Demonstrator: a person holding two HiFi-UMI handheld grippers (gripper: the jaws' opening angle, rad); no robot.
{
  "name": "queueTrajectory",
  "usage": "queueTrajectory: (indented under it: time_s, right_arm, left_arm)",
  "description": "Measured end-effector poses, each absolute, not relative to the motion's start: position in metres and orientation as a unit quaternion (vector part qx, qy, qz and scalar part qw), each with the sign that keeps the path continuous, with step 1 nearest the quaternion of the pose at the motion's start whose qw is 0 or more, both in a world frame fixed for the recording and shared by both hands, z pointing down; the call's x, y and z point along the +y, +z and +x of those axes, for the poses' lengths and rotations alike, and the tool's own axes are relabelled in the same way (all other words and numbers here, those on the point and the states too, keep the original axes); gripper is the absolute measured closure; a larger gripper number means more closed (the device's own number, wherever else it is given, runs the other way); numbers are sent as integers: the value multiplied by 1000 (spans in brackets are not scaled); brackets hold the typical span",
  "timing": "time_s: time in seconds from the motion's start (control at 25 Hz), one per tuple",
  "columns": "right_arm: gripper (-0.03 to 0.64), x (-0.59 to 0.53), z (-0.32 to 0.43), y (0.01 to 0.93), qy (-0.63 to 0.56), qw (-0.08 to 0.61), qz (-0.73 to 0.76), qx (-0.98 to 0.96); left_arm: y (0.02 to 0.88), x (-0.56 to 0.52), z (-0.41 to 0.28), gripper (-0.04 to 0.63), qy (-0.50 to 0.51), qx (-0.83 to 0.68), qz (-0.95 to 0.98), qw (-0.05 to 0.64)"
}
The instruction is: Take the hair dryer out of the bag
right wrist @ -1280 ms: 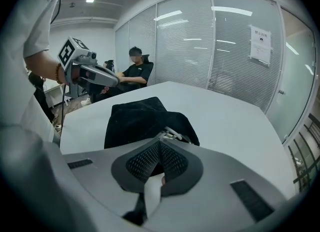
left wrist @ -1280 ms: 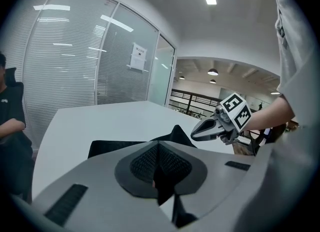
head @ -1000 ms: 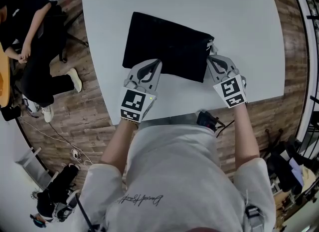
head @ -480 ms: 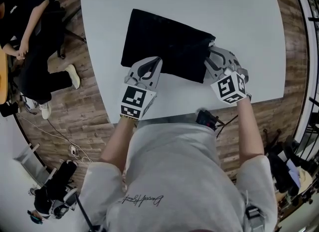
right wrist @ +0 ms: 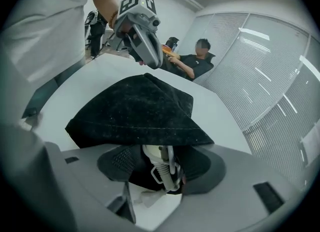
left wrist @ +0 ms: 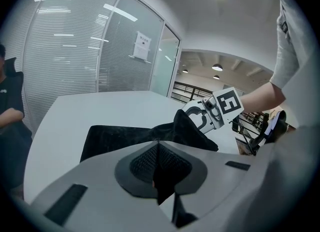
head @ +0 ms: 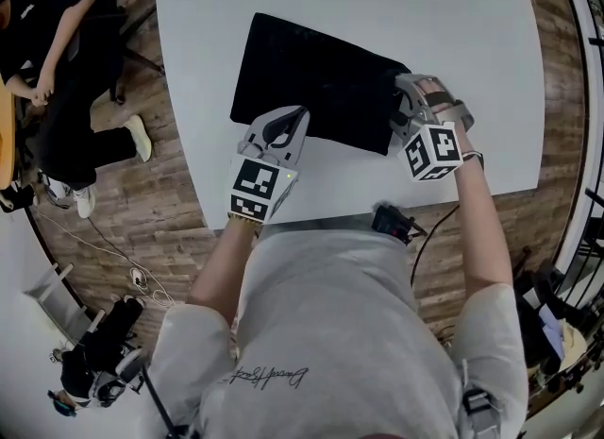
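Note:
A black fabric bag (head: pixel 311 78) lies flat on the white table (head: pixel 377 3). My left gripper (head: pixel 294 118) is shut on the bag's near edge, and black cloth (left wrist: pixel 125 133) sits pinched between its pads. My right gripper (head: pixel 404 107) is at the bag's right end, and its jaws have just been opening. In the right gripper view a white cord with a ribbed sleeve (right wrist: pixel 162 168) pokes out from under the bag's edge (right wrist: pixel 140 111) and lies between the parted jaws. The hair dryer's body is hidden inside the bag.
A person in black (head: pixel 47 59) sits at the left on the wooden floor side, apart from the table. A small black device (head: pixel 392 225) rests at the table's near edge. Glass walls with blinds (right wrist: pixel 280 76) stand behind the table.
My right gripper has rolled over and shifted a little toward the bag's right end, and its jaws have spread apart. The left gripper and the bag stay put.

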State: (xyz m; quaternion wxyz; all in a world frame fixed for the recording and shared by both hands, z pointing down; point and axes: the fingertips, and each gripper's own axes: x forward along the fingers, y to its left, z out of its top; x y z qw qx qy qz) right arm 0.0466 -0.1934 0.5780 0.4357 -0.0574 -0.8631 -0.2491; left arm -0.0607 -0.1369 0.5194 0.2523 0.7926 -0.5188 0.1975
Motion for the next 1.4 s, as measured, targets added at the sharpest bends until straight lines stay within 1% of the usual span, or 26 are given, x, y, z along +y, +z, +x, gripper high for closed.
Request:
queueTrajectory:
  time_s: [0.12,0.2,0.48,0.6,0.64,0.76,0.88,0.92,1.04,1.16,1.2,1.32,1.4]
  right_arm:
    - [350,-182,45,578,-238,440,-102,-860]
    - [333,-177,46,583,-242,448,-122,-852]
    - [327,-172,40,597,-269,464,-146,-831]
    - [328,-171,35,592,-285,456,-139,-832]
    - [328,-171,35,590,-286,454,-135,-833]
    - [331,-171,35,592,-283,452,-126,-837]
    - [334,-168,34,589,-286,450,-117,-838]
    - [336,-167,34,589,-288,450,-114,-837]
    - [337,-167,33,589,-291,450,-111,-837]
    - [339,-167,35,590,-293,450,-108,-837]
    - [340,-168,36,589,-294,450,-107,-837]
    - [342,-168,38,588,-301,449,-101,-835]
    - [342,-169,37,589,-305,450,-100,-834]
  left_arm:
    - [522,-135,-63,584,196,-522,789,258]
    - [523,-133,-63,583,194,-525,786,262]
    - [524,-135,-66,580,205,-536,773,270]
    - [523,-140,-58,486,226,-521,777,272]
    - [521,-142,-52,469,231,-512,782,272]
    - [516,-150,-31,462,250,-482,798,261]
    - [517,-149,-13,426,304,-434,811,248]
    - [519,-148,-8,425,320,-415,814,251]
    - [531,-144,4,425,361,-363,816,268]
    - [541,-146,6,436,402,-346,803,271]
    - [542,-147,6,450,415,-345,797,271]
    - [544,-150,4,537,441,-344,786,265]
    - [545,-151,4,565,443,-341,785,266]
